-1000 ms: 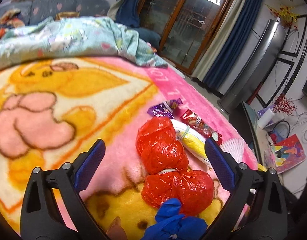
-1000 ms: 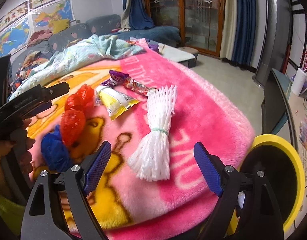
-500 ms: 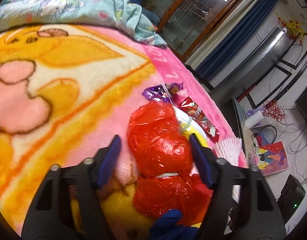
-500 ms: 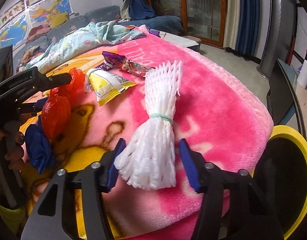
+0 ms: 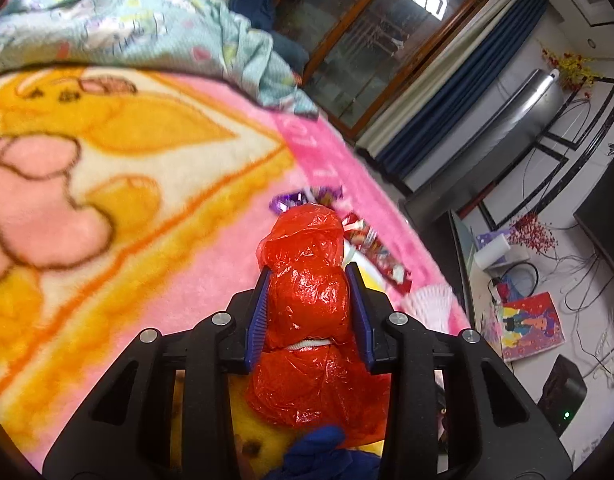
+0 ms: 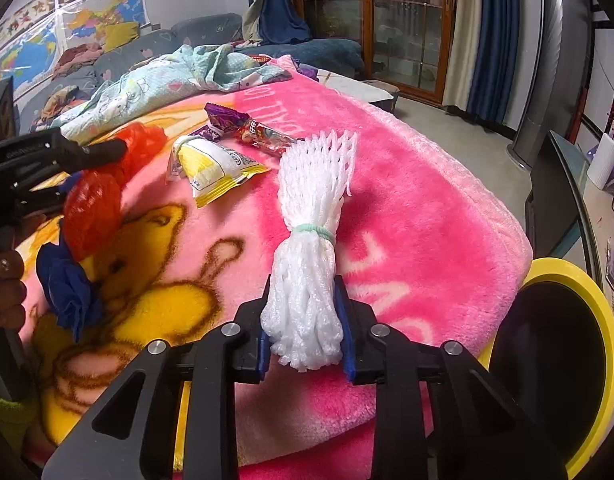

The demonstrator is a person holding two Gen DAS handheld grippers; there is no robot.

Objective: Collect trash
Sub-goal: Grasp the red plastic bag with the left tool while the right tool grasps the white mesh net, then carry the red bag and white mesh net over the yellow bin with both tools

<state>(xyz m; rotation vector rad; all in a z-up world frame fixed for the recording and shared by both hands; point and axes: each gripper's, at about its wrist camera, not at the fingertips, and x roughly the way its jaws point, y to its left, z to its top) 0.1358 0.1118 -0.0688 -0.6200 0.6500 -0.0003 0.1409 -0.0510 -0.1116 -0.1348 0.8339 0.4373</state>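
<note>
foam net (image 6: 307, 264) on blanket (image 6: 407, 200), bin (image 6: 555, 364) right, wrappers (image 6: 243, 132) behind

We are looking at a pink plush blanket (image 6: 419, 184) with a yellow and cream cartoon print, spreading across the surface. A pale blue patterned quilt (image 6: 175, 76) is lying crumpled at the blanket's far edge, and a grey sofa (image 6: 203, 30) is standing behind it. Maps (image 6: 67, 32) are hanging on the wall above the sofa. Wooden-framed glass doors (image 6: 407, 24) are closing off the far side, with dark blue curtains (image 6: 491, 40) hanging beside them. We are seeing a tall silver tower unit (image 5: 503, 124) standing by the wall, and a colourful picture book (image 5: 531, 326) lying on the floor among cables.
</note>
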